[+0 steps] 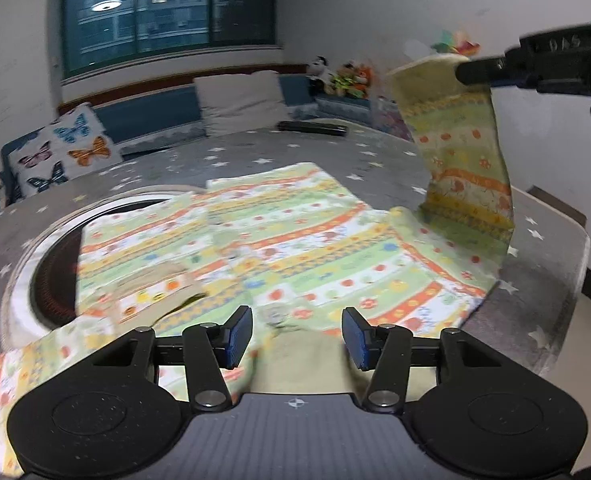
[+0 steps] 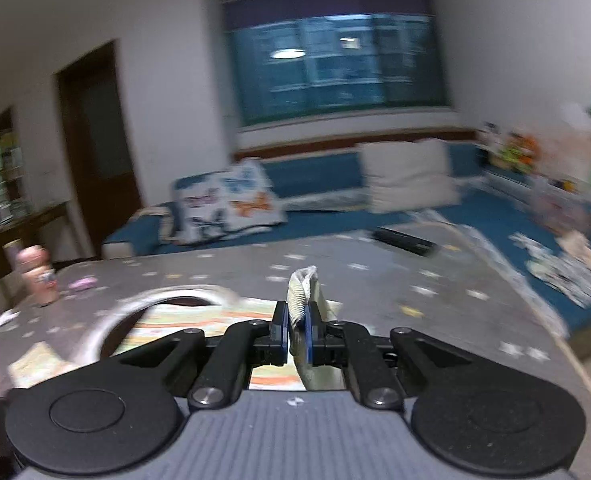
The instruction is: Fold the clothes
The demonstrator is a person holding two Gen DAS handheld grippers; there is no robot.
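A child's garment with green, yellow and orange patterned stripes lies spread on the grey star-print table. My left gripper is open and empty, low over the garment's near edge. My right gripper is shut on the garment's sleeve end, whose cuff sticks up between the pads. In the left wrist view the right gripper holds that sleeve lifted high above the table's right side, the cloth hanging down to the rest of the garment.
A round cooktop ring is set in the table, partly under the garment. A black remote lies at the far side. A pink bottle stands at the far left. A blue sofa with cushions is behind. The table's right edge is close.
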